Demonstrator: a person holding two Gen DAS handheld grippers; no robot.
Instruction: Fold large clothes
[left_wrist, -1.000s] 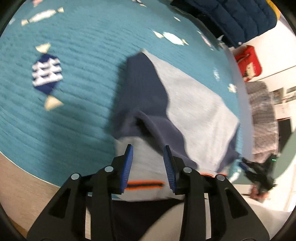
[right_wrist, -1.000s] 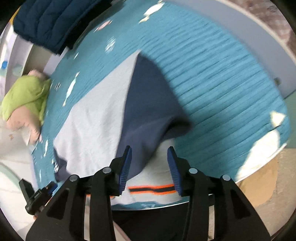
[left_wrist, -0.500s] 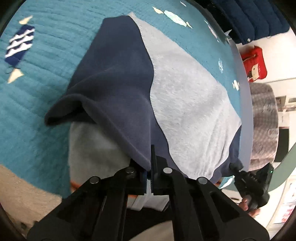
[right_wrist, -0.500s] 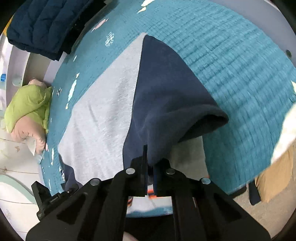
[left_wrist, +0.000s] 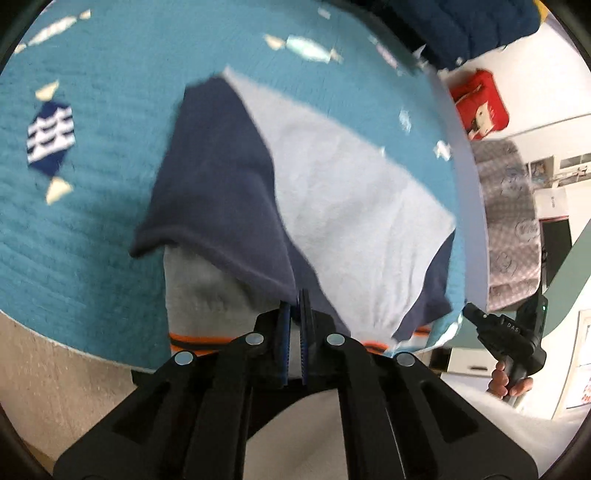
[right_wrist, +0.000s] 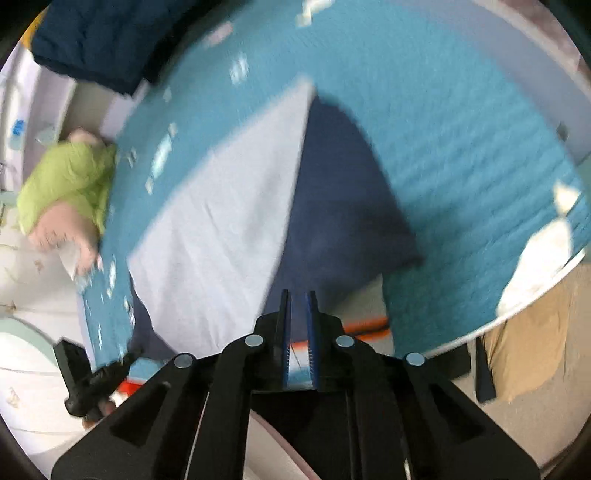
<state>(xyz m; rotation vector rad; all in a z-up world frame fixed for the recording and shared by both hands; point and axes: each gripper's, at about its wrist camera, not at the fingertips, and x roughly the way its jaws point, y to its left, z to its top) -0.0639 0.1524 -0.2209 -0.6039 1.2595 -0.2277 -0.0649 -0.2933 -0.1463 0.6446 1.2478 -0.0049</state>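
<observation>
Grey fleece sweatshirt with navy sleeves (left_wrist: 343, 206) spread on the teal quilted bedspread (left_wrist: 92, 155), hem at its near edge. Left gripper (left_wrist: 295, 306) pinched shut on navy cloth; right gripper (right_wrist: 298, 310) easing apart, navy fabric between the pads. Best lifted evenly, corners level, toward the bedspread's far side.

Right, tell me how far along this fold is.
Done: both navy sleeves already lie folded in over the grey sweatshirt on the teal bedspread. In hand: the left gripper is shut on the near navy edge; the right gripper's jaws are opening slightly there. Left: the lengthwise fold away from the striped hem.
</observation>
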